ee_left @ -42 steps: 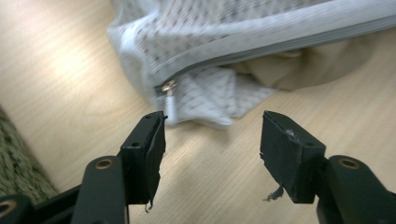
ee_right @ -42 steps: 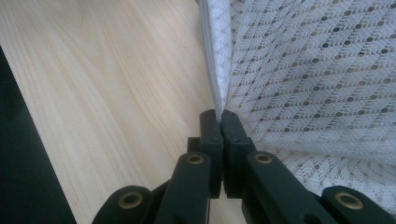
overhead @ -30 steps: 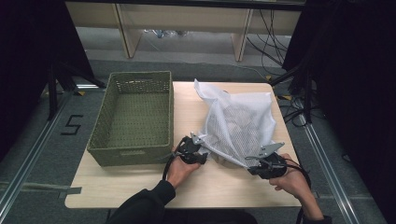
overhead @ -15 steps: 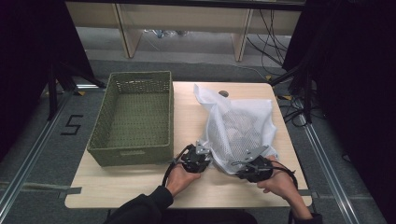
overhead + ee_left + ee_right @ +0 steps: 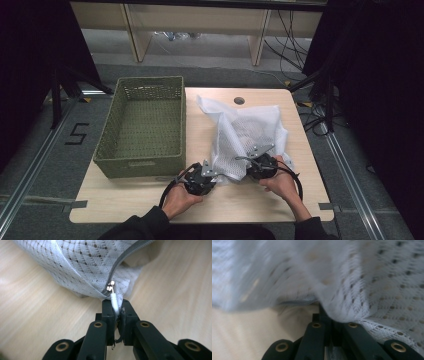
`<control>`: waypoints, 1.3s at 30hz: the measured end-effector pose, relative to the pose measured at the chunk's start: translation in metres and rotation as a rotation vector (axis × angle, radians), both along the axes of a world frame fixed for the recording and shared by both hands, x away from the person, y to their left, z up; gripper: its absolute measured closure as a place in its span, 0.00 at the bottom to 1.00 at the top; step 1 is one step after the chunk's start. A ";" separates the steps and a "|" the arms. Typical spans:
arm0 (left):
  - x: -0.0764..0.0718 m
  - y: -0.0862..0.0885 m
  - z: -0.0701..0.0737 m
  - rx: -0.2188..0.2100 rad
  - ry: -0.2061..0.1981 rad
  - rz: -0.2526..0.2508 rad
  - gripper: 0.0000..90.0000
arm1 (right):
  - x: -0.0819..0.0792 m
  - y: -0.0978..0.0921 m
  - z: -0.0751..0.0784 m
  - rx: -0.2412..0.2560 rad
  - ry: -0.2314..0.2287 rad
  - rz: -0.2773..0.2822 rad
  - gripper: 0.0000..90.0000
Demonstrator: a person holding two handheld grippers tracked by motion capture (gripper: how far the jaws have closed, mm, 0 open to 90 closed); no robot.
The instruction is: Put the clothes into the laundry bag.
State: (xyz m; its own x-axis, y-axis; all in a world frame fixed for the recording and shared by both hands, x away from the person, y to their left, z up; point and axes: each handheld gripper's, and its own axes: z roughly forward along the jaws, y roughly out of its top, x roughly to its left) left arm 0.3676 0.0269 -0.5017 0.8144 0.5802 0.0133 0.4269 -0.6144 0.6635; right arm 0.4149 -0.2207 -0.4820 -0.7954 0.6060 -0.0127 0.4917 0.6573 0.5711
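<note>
Table [image 5: 150, 200]: one, light wood, with a round hole [image 5: 239, 100] near its far edge.
Basket [image 5: 141, 165]: one, green woven, rectangular, on the table's left half; nothing seen inside it.
Bag [image 5: 250, 130]: one, white mesh, lying on the table's right half, just right of the basket, its near edge at the two grippers.
Hands: two, coming in from the near edge, one behind each gripper.
Grippers: two, both at the bag's near edge, close together.
Left gripper [image 5: 117, 305]: jaws pressed together on the zip pull, at the bag's near left corner; seen from above at [image 5: 201, 179].
Right gripper [image 5: 262, 166]: jaws close together with mesh draped over them in its own view [image 5: 329, 315]; they seem to pinch the fabric by the zip, though blur hides the tips.
Zip [image 5: 130, 255]: one, grey, running along the bag's edge.
Zip pull [image 5: 114, 300]: one, white tab below a small metal slider [image 5: 110, 286].
</note>
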 end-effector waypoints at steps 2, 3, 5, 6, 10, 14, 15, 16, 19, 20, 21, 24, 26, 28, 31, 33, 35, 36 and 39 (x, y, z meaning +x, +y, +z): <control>-0.001 0.005 0.000 0.003 0.012 0.005 0.93 | 0.003 0.002 0.000 -0.018 -0.005 0.002 1.00; 0.000 0.008 0.000 -0.004 0.022 0.005 0.93 | 0.003 0.004 0.000 -0.025 -0.006 0.005 1.00; 0.003 0.014 0.000 -0.038 0.047 0.049 0.92 | 0.003 0.004 -0.001 -0.035 -0.015 0.018 1.00; 0.004 0.014 0.000 -0.056 0.052 0.065 0.87 | 0.002 0.004 0.001 -0.038 0.004 0.017 1.00; 0.009 0.004 -0.003 -0.088 0.082 0.105 0.59 | 0.000 0.002 0.002 -0.015 -0.012 0.036 1.00; 0.013 -0.014 -0.006 -0.117 0.085 0.127 0.45 | -0.008 -0.003 0.012 -0.020 -0.016 0.098 1.00; 0.015 -0.017 -0.006 -0.113 0.079 0.135 0.45 | -0.011 -0.004 0.014 -0.016 -0.014 0.104 1.00; 0.016 -0.021 -0.007 -0.124 0.059 0.136 0.53 | -0.014 -0.006 0.016 -0.017 -0.010 0.103 1.00; 0.020 -0.027 -0.009 -0.153 0.053 0.160 0.89 | -0.023 -0.008 0.017 -0.046 0.016 0.159 1.00; 0.021 -0.028 -0.010 -0.142 0.043 0.146 0.91 | -0.025 -0.007 0.015 -0.060 0.033 0.180 1.00; 0.019 -0.029 -0.009 -0.129 0.040 0.141 0.91 | -0.028 -0.006 0.013 -0.061 0.051 0.186 1.00; 0.015 -0.026 -0.009 -0.130 0.046 0.135 0.92 | -0.029 0.000 0.003 -0.067 0.082 0.202 1.00; 0.013 -0.023 -0.010 -0.125 0.049 0.124 0.92 | -0.028 0.006 -0.004 -0.065 0.084 0.198 1.00; 0.009 -0.020 -0.008 -0.100 0.034 0.100 0.92 | -0.023 0.012 -0.009 -0.045 0.063 0.188 1.00; 0.004 -0.018 -0.008 -0.088 0.036 0.079 0.92 | -0.018 0.021 -0.010 -0.018 0.027 0.151 1.00; 0.001 -0.015 -0.007 -0.064 0.011 0.056 0.92 | -0.014 0.024 -0.008 0.026 0.013 0.125 1.00; -0.002 -0.014 -0.007 -0.071 0.034 0.050 0.93 | -0.010 0.025 -0.005 0.065 -0.003 0.114 1.00; -0.002 -0.013 -0.007 -0.067 0.037 0.041 0.93 | -0.008 0.026 -0.004 0.087 -0.008 0.103 1.00; -0.004 -0.011 -0.005 -0.041 0.004 0.023 0.93 | 0.001 0.031 -0.005 0.080 -0.035 0.060 1.00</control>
